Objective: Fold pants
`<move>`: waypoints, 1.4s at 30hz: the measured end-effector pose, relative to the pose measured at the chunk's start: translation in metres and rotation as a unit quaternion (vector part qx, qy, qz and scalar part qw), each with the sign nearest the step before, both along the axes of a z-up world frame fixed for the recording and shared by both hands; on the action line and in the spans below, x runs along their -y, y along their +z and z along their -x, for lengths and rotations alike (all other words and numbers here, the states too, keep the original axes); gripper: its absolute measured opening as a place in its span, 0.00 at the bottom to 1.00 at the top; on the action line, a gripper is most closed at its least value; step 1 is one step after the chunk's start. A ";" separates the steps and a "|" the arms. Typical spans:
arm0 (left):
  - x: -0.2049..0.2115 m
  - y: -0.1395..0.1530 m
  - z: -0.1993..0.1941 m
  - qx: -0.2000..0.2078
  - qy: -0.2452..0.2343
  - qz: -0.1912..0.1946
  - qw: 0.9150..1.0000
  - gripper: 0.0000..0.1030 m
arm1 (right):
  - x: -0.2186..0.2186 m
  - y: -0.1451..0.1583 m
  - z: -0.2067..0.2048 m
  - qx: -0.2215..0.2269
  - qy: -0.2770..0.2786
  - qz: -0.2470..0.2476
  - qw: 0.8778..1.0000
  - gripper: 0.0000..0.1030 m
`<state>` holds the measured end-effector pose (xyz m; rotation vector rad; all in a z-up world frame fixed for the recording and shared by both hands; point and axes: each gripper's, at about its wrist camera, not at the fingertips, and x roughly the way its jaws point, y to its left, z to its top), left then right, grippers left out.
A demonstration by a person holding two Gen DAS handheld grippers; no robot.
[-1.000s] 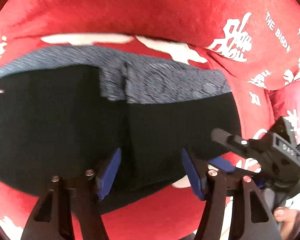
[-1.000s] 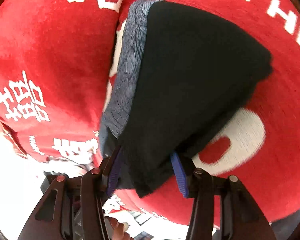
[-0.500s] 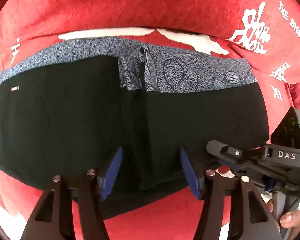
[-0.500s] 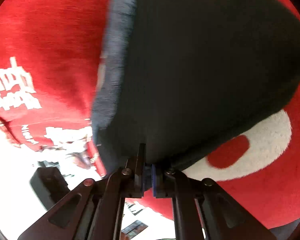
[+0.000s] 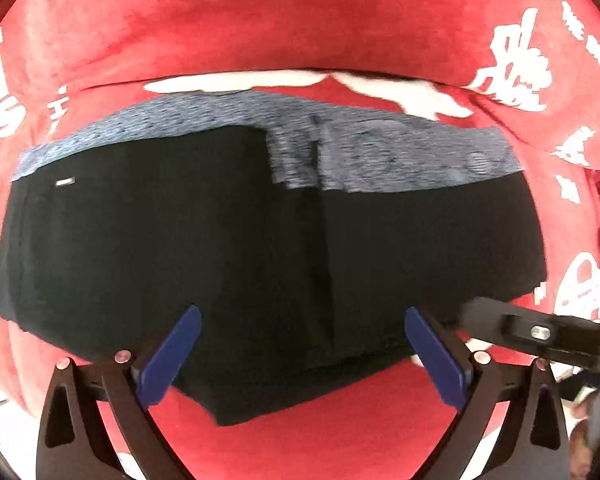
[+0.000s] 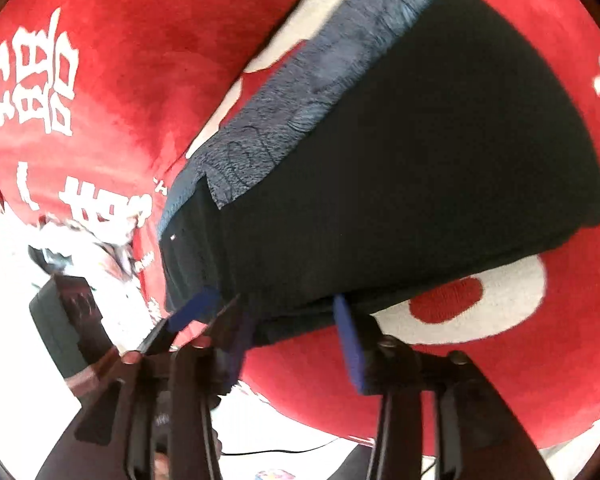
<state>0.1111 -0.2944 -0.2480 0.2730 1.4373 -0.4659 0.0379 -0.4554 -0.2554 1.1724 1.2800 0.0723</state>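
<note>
Black fabric: pants [image 5: 228, 248] folded into a wide rectangle, lying flat on red blanket [image 5: 300, 20], patterned blue-grey waistband [image 5: 380, 156] along far edge.
Left gripper [image 5: 302, 344]: blue pads spread wide, straddling near hem of pants, holding nothing; hem lying between the pads, contact hard to tell.
Centre seam: vertical layer edge [image 5: 324, 248] running near-to-far, roughly midway between the left pads.
Right gripper [image 6: 290, 334]: pads apart, medium gap, at near corner of pants [image 6: 420, 152], nothing pinched; gap looks empty of cloth.
Step in hand (judgement): probably re-gripping near hem for next fold toward waistband, or releasing after a fold; cannot tell which.
Doing it well: pinch all stacked layers at hem, both sides level, lift low, carry evenly so edges line up with waistband.
Risks: catching blanket pile with pads; top layer only grabbed; stack skewing.
Around: white lettering [image 6: 32, 76] and white round patch [image 6: 500, 304] on blanket; other gripper body [image 6: 64, 320] at left of right-wrist view, close.
In the way: grippers crowding each other at right end of hem.
</note>
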 end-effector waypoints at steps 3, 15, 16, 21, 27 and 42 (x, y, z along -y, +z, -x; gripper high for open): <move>-0.006 -0.002 -0.005 -0.006 0.007 -0.014 1.000 0.99 | -0.004 0.007 -0.002 0.005 0.022 0.019 1.000 0.50; -0.033 0.007 -0.013 0.001 0.031 -0.011 0.999 0.99 | -0.024 0.025 -0.020 0.002 0.064 0.069 0.996 0.60; -0.037 0.007 -0.014 0.001 0.035 -0.010 0.999 1.00 | -0.027 0.027 -0.022 0.003 0.069 0.074 0.995 0.61; -0.059 0.006 -0.020 0.003 0.059 -0.010 0.998 0.99 | -0.043 0.034 -0.033 0.003 0.095 0.095 0.991 0.64; -0.100 0.005 -0.024 0.016 0.078 -0.025 0.996 0.99 | -0.067 0.035 -0.045 -0.004 0.125 0.119 0.985 0.65; -0.198 -0.007 -0.036 -0.030 0.166 0.041 0.985 0.99 | -0.137 0.057 -0.077 0.024 0.229 0.272 0.934 0.66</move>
